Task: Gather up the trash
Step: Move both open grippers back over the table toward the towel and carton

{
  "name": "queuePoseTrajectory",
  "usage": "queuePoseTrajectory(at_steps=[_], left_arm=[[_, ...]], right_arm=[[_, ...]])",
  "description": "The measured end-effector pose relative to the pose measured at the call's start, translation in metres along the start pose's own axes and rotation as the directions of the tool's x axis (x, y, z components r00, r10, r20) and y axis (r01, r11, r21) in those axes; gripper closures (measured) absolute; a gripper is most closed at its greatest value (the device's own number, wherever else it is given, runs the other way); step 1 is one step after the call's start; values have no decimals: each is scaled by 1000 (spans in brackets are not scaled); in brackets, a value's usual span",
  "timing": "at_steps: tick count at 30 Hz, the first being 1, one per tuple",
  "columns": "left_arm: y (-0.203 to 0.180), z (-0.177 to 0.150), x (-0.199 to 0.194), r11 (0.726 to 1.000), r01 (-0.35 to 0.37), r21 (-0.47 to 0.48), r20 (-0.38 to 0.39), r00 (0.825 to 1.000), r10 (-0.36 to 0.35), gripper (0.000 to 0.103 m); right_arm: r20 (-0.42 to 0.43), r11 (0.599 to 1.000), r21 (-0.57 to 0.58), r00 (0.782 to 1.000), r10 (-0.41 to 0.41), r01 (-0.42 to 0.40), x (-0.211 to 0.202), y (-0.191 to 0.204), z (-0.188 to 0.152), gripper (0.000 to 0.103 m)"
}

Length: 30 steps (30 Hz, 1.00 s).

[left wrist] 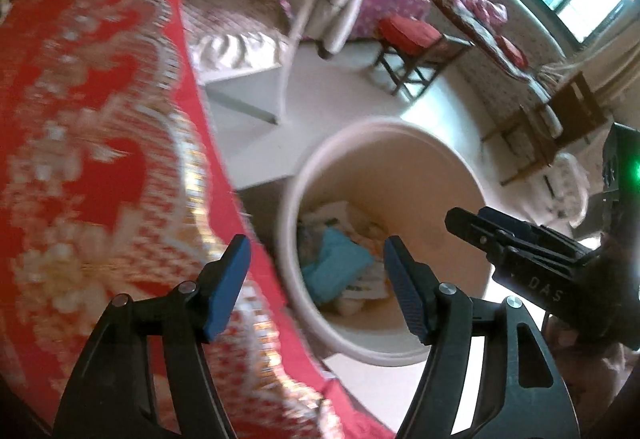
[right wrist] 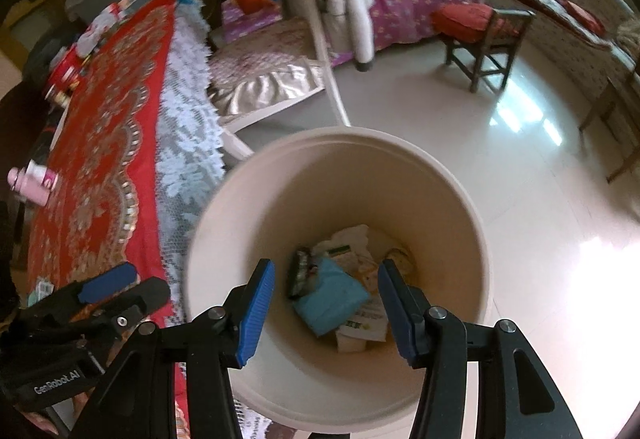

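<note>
Left wrist view: a red and gold patterned cloth covers the tabletop from nine o'clock down to six; the left gripper is released, its blue pads spread apart and holding nothing, poised between the cloth edge and the mouth of a cream waste bin at centre; inside the bin lies trash, a teal packet on top of pale wrappers; at three o'clock the right gripper reaches over the bin rim.

Right wrist view: at nine o'clock a pink bottle lies on the red cloth, white lace hanging along its edge; at eight o'clock the left gripper shows beside the cloth; at centre the bin stands on the glossy floor, the teal packet and a dark wrapper at its bottom; the right gripper hangs above the opening, released and empty; at one o'clock a wooden stool with a red cushion.
</note>
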<state>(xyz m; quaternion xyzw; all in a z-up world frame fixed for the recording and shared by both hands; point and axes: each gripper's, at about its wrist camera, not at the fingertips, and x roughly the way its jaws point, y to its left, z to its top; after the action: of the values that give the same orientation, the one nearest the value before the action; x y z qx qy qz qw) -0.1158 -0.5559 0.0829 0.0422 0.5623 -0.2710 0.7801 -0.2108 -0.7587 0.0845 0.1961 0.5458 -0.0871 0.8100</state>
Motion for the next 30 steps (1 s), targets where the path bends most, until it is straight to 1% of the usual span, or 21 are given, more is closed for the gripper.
queuePoseTrajectory(at_steps=[2, 4, 9, 13, 17, 19, 21, 24, 29, 30], left_arm=[[10, -2, -9, 999, -38, -12, 21, 999, 39, 35], [21, -5, -16, 998, -62, -29, 35, 997, 63, 35], [56, -14, -38, 991, -104, -82, 56, 993, 108, 35], [85, -22, -55, 984, -134, -116, 66, 988, 142, 35], [128, -34, -79, 972, -160, -171, 68, 982, 174, 35], [152, -41, -92, 963, -175, -203, 69, 979, 193, 35], [177, -50, -108, 952, -194, -236, 72, 974, 217, 35], [216, -69, -136, 933, -228, -277, 79, 963, 259, 35], [282, -100, -178, 884, -301, -357, 87, 932, 352, 35], [301, -108, -186, 867, -323, -380, 82, 922, 379, 35]], right_arm=[[-1, 999, -29, 1000, 15, -15, 1, 12, 4, 51], [-4, 997, -65, 1000, 31, -31, 2, 25, 8, 51], [-11, 988, -140, 998, 68, -69, 5, 61, 14, 51], [-19, 976, -195, 995, 94, -96, 7, 98, 15, 51], [-31, 961, -247, 992, 123, -127, 10, 139, 12, 51], [-42, 951, -272, 989, 143, -149, 13, 163, 8, 46], [-62, 936, -303, 984, 167, -178, 17, 193, 0, 43], [-89, 917, -339, 978, 191, -210, 23, 229, -9, 42], [-156, 875, -396, 959, 235, -279, 32, 297, -34, 42], [-164, 868, -405, 957, 241, -288, 33, 308, -38, 42]])
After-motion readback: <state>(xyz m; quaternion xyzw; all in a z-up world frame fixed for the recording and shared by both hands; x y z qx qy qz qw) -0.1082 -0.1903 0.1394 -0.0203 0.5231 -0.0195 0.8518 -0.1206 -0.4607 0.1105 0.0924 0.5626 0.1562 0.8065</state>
